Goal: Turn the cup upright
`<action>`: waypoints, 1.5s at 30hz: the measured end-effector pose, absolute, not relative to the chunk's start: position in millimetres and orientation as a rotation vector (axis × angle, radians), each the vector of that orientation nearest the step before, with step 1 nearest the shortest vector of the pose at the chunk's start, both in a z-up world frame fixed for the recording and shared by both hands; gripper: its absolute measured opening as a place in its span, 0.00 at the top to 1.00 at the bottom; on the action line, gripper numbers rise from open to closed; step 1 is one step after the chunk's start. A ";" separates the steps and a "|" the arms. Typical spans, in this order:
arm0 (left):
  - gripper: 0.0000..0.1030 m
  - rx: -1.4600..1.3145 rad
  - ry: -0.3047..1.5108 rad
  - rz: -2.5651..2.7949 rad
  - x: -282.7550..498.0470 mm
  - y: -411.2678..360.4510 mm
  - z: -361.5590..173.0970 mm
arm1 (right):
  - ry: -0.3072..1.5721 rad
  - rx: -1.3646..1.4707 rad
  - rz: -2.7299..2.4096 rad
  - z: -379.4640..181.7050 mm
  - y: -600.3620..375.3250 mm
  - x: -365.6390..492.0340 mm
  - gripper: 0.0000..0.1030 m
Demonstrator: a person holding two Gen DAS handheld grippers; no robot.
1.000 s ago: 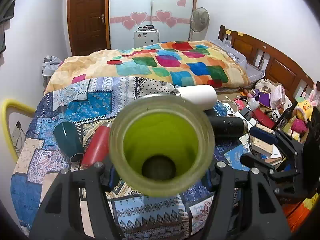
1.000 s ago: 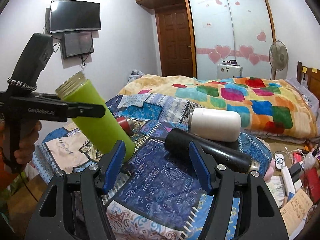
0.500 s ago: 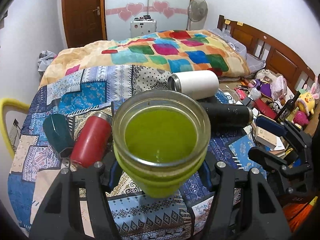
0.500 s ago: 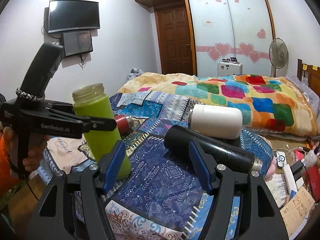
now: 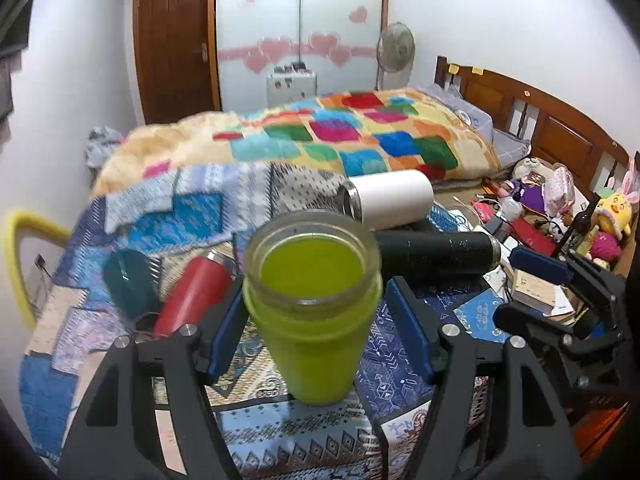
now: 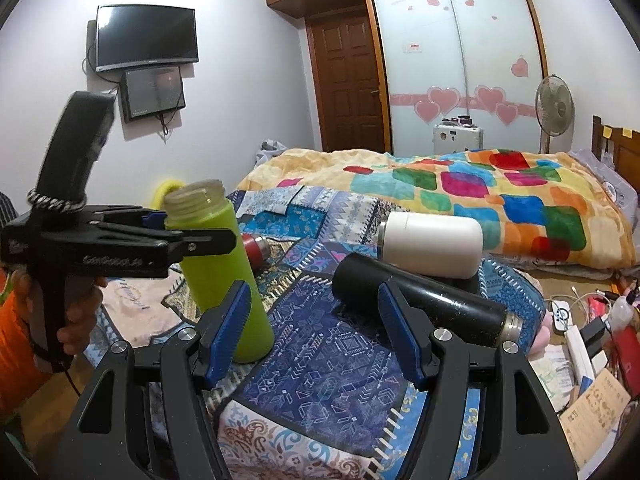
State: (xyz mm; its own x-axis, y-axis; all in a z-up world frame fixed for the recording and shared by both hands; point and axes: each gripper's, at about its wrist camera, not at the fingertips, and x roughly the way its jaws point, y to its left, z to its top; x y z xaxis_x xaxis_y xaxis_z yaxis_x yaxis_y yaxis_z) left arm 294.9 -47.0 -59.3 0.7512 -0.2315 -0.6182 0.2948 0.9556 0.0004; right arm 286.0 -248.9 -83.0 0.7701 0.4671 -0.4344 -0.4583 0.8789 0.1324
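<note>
The lime-green cup (image 5: 316,320) stands upright on the patterned cloth, open mouth up; it also shows in the right wrist view (image 6: 224,276). My left gripper (image 5: 316,336) is open around it, its blue pads apart from the cup's sides; in the right wrist view it (image 6: 188,232) sits beside the cup's upper part. My right gripper (image 6: 312,336) is open and empty, to the right of the green cup and in front of the black bottle (image 6: 424,308).
Lying on the cloth: a white cup (image 5: 388,200), a black bottle (image 5: 436,252), a red bottle (image 5: 192,292) and a dark teal cup (image 5: 128,280). A bed with a colourful quilt (image 5: 340,140) lies behind. Clutter of toys and boxes (image 5: 552,240) fills the right.
My left gripper turned the green cup from tilted to upright, set it on the cloth and opened off it. The right gripper stayed still.
</note>
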 end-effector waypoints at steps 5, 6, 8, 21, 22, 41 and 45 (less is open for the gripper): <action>0.33 0.120 0.579 -0.274 258.7 -42.5 -40.9 | 0.422 0.029 0.507 -60.9 -245.5 262.9 0.38; 0.33 0.117 0.563 -0.274 249.8 -40.6 -37.0 | 0.410 0.029 0.507 -56.8 -244.3 258.4 0.36; 0.33 0.107 0.528 -0.264 234.5 -37.0 -29.8 | 0.372 0.032 0.500 -45.7 -243.0 245.2 0.34; 0.25 0.056 0.242 -0.124 122.0 -16.8 17.2 | 0.183 0.080 0.449 4.5 -245.6 170.4 0.19; 0.23 0.049 0.223 -0.123 113.3 -15.3 20.1 | 0.173 0.084 0.444 6.1 -245.9 165.2 0.19; 0.00 0.016 0.111 -0.088 46.4 -14.3 20.0 | 0.081 0.063 0.366 6.8 -233.4 117.4 0.00; 0.00 0.003 0.110 -0.083 45.5 -12.3 20.3 | 0.085 0.063 0.366 4.6 -233.4 115.0 0.00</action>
